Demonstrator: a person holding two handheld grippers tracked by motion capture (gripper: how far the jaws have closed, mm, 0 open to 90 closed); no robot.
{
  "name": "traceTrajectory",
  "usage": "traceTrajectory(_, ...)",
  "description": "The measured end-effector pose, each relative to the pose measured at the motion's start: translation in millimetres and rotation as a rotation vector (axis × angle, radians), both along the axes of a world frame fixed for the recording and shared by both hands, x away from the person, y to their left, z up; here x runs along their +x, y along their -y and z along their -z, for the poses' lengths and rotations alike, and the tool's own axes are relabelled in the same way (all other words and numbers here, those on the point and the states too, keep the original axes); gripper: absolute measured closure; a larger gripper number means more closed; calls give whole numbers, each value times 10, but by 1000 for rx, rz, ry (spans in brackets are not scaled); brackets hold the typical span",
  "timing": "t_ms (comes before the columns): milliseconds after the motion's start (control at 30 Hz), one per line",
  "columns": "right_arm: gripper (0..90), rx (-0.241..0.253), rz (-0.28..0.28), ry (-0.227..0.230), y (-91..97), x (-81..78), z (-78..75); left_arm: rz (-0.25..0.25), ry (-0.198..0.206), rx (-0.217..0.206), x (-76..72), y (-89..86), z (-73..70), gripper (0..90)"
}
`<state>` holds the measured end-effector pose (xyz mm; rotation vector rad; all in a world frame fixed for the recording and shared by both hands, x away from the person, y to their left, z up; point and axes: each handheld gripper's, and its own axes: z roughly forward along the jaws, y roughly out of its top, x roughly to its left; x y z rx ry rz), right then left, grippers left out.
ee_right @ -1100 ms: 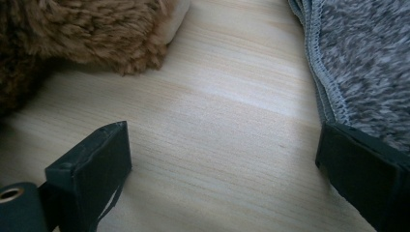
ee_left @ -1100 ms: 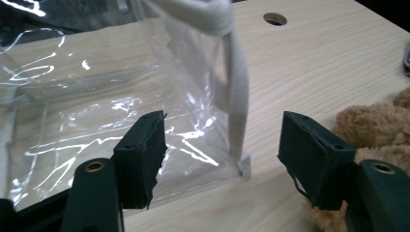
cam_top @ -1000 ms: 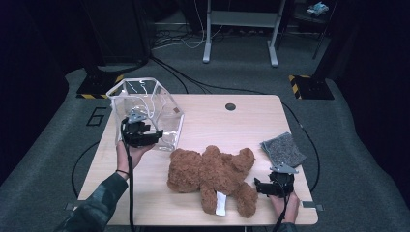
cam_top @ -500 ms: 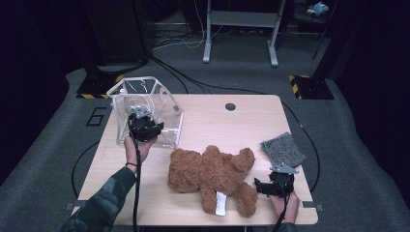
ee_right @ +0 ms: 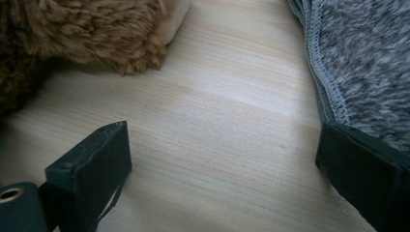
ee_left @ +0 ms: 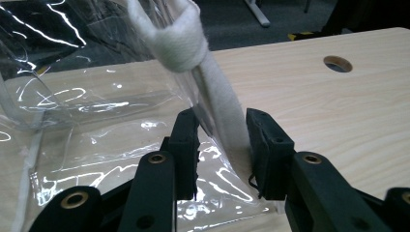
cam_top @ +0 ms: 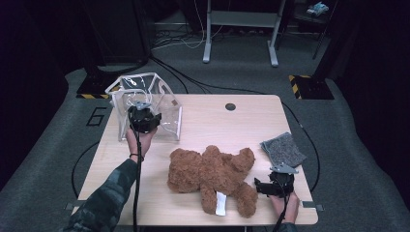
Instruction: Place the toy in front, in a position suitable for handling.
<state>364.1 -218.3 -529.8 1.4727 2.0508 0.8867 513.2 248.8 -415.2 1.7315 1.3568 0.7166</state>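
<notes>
A clear plastic bag point(cam_top: 145, 101) with white trim stands at the table's back left. My left gripper point(cam_top: 143, 118) is at its front wall. In the left gripper view its jaws point(ee_left: 222, 128) have just been closing, with the white trim strip point(ee_left: 220, 96) and a fold of clear film pinched between the pads. A brown teddy bear point(cam_top: 208, 171) lies in the middle near the front, a white tag point(cam_top: 220, 203) on one leg. My right gripper point(cam_top: 261, 186) rests on the table by the bear's leg, open, with bare wood between its jaws point(ee_right: 222, 145).
A folded grey cloth point(cam_top: 284, 149) lies right of the bear, close to one right jaw point(ee_right: 367, 58). The bear's fur point(ee_right: 72, 29) lies ahead of the right gripper. The wooden table point(cam_top: 212, 116) has a cable hole point(cam_top: 230, 106) near its back edge.
My left gripper has moved a little right and toward the bag, and its jaws have narrowed around the trim. The right gripper, the bear and the cloth have not moved.
</notes>
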Motion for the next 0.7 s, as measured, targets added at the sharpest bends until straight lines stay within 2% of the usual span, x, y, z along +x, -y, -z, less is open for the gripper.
traceTrajectory(200, 48, 5, 2, 0, -4, 0, 0, -28, -6, 10, 79, -20, 34, 694)
traceTrajectory(233, 48, 4, 2, 0, -4, 0, 0, -32, -6, 29, 108, -43, 42, 700)
traceTrajectory(400, 47, 4, 2, 0, -3, 0, 0, -55, -5, 43, 156, -88, 51, 721)
traceTrajectory(700, 48, -1, 0, 0, 0, -1, 0, -87, -10, 50, 240, -163, 84, 740)
